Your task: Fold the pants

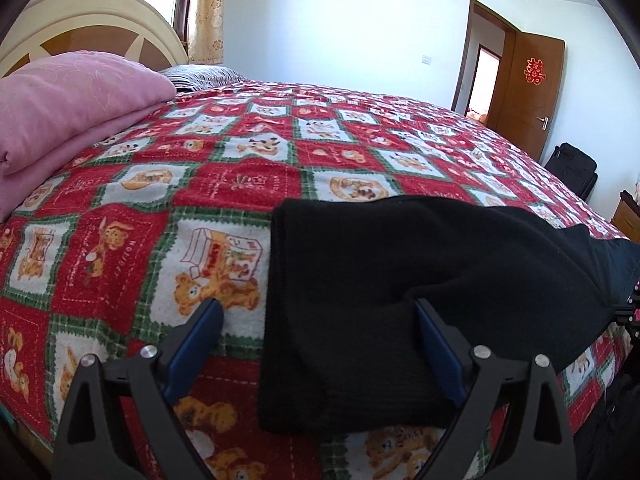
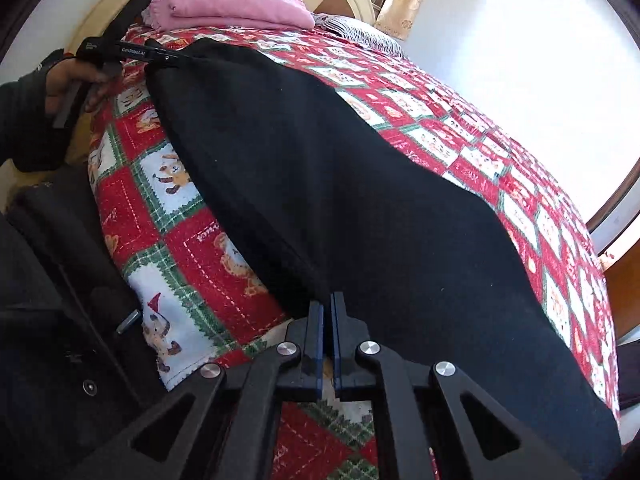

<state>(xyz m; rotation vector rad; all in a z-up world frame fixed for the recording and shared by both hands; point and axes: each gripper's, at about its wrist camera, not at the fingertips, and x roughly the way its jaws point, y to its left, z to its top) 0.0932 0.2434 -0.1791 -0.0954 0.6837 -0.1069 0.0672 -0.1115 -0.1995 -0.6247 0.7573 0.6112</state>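
Black pants (image 1: 420, 280) lie stretched along the near edge of a bed with a red, white and green patterned cover (image 1: 248, 168). My left gripper (image 1: 318, 308) is open, its blue pads on either side of the pants' left end, low over it. In the right wrist view the pants (image 2: 360, 200) run from front to back. My right gripper (image 2: 327, 308) is shut on the pants' near edge. The left gripper (image 2: 160, 56) shows there at the pants' far end, held by a hand.
A folded pink blanket (image 1: 68, 104) lies at the head of the bed by the cream headboard (image 1: 92, 20). A brown door (image 1: 528, 92) stands open at the far right. A dark bag (image 1: 576, 168) sits on the floor beyond the bed.
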